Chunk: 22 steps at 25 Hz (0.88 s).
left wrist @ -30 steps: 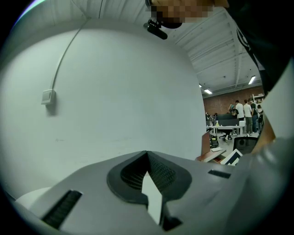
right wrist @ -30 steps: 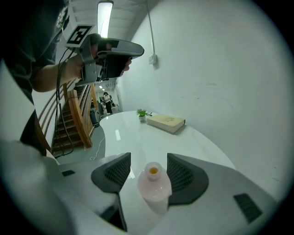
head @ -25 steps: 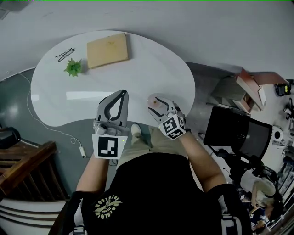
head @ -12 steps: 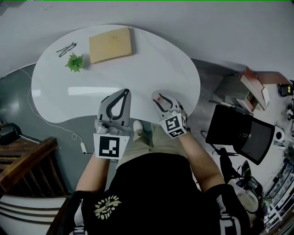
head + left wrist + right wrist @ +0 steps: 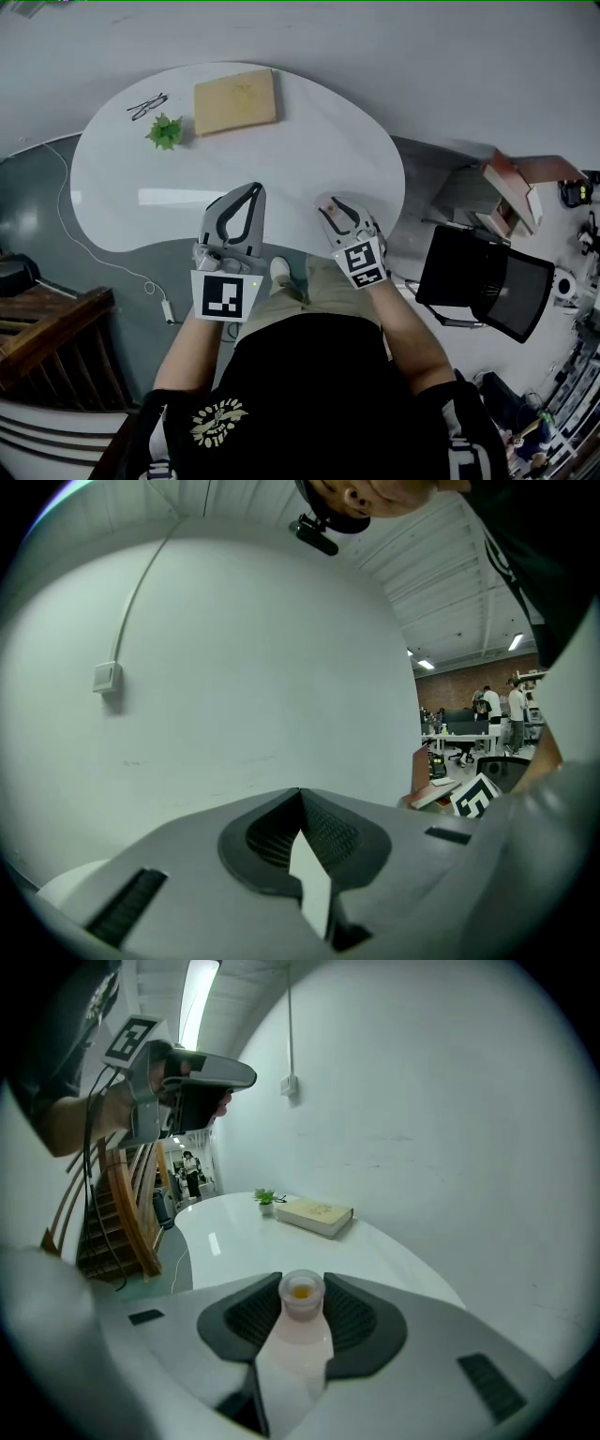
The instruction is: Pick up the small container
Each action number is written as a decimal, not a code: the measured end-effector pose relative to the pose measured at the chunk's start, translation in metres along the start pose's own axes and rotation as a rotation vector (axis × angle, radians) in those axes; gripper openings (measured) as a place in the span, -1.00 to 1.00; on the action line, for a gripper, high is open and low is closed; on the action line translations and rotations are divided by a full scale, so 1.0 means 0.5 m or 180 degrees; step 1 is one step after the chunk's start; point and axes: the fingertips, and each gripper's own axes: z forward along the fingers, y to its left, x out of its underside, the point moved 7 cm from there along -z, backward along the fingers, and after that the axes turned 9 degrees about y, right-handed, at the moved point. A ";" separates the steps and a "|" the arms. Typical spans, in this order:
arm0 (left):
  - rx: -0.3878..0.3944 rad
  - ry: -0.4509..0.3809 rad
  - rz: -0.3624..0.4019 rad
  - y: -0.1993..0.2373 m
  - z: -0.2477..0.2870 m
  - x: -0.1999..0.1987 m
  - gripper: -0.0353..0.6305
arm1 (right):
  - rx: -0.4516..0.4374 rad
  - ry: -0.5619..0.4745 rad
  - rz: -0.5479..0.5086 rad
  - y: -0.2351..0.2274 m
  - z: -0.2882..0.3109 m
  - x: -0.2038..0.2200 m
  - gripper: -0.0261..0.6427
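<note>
Since the earlier frames, the jaws of the right gripper have just been closing and are now being pressed on the small container, its cap showing between the pads. The left gripper is being kept closed and empty alongside. Pressure should be held steady while the container is being raised off the table beyond the jaws.

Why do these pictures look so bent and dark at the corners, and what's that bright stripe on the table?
Head view: the stripe is glare, likely a ceiling lamp mirrored in the glossy table. Left gripper view: the wide-angle lens bulges the wall and blackens the corners. Right gripper view: same bulge; the container, up close, looks soft.
</note>
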 end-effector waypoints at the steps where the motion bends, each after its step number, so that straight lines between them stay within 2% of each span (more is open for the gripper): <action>1: -0.0015 -0.0012 0.0010 0.002 -0.006 -0.003 -0.87 | 0.0002 -0.0016 0.0004 0.002 -0.010 -0.008 -0.46; 22: -0.0043 -0.0248 0.0124 0.026 -0.097 -0.068 -0.87 | 0.0124 -0.0047 -0.0100 0.030 -0.163 -0.175 -0.46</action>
